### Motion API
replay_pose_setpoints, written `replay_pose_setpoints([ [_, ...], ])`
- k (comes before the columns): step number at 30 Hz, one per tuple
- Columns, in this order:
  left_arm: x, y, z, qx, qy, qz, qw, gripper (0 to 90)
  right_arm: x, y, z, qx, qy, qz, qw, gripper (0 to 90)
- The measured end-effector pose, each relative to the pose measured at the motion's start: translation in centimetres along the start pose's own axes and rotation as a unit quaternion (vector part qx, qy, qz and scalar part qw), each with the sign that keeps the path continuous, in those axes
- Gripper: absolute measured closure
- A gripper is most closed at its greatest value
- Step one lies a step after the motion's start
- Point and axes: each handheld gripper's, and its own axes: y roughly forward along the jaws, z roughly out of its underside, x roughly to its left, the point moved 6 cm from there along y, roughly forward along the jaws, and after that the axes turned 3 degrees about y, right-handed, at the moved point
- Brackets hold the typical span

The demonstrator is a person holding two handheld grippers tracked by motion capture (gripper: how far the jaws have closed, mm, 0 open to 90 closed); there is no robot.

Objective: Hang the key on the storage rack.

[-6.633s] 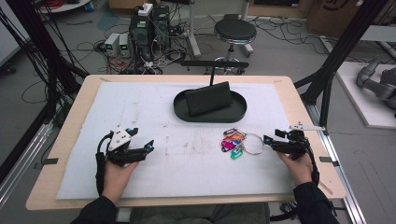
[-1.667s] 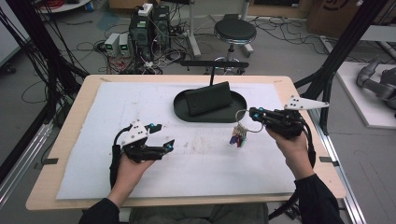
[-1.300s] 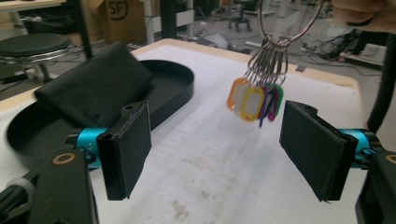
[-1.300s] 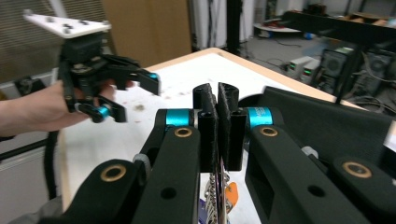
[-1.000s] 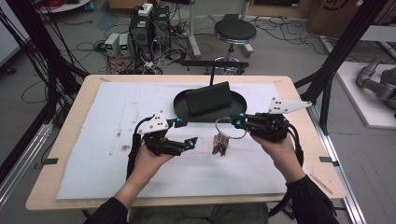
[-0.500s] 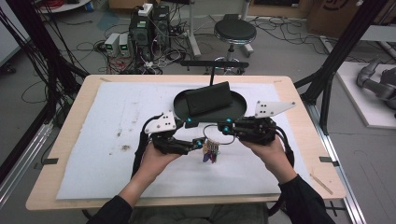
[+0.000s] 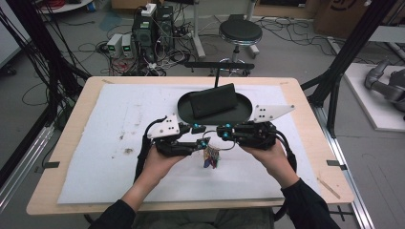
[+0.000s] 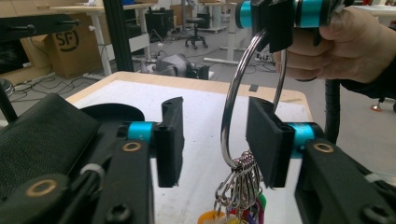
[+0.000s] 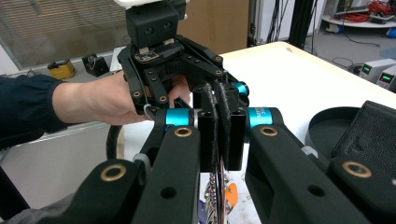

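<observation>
A large metal key ring with several snap hooks and coloured tags hangs above the white mat. My right gripper is shut on the ring's top; its pads press together, with the hooks dangling below them. Facing it, my left gripper reaches around the ring's lower part. In the left gripper view the ring stands between the jaws, close against the right pad and apart from the left pad. Those jaws have just been closing.
A black oval tray holding a black pouch sits just behind the grippers. The white mat covers most of the wooden table. Black frame posts stand at the table's far corners.
Both hands have drawn together over the middle of the mat, the right bringing the ring leftward. The left gripper's jaws have narrowed around the ring.
</observation>
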Motion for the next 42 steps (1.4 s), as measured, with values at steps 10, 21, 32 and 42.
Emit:
replay_pose_setpoints([
  [10, -0.2, -0.1, 0.0, 0.0, 0.012, 0.008, 0.9999, 74.0, -0.1, 0.0, 0.0, 0.001, -0.002, -0.003, 1.0, 87.8],
  [21, -0.2, -0.5, -0.2, -0.015, 0.02, 0.009, 0.9996, 85.4, -0.4, -0.1, 0.1, -0.003, 0.002, -0.002, 1.0, 87.8],
  [32, -0.1, -0.7, -0.6, -0.023, 0.024, 0.01, 0.9994, 86.3, -0.5, -0.2, 0.1, -0.009, 0.001, -0.001, 1.0, 85.8],
  [42, 1.0, -0.9, -1.5, -0.033, 0.029, -0.01, 0.999, 86.7, -1.9, -2.2, 0.2, -0.039, 0.009, 0.06, 0.9974, 52.5],
])
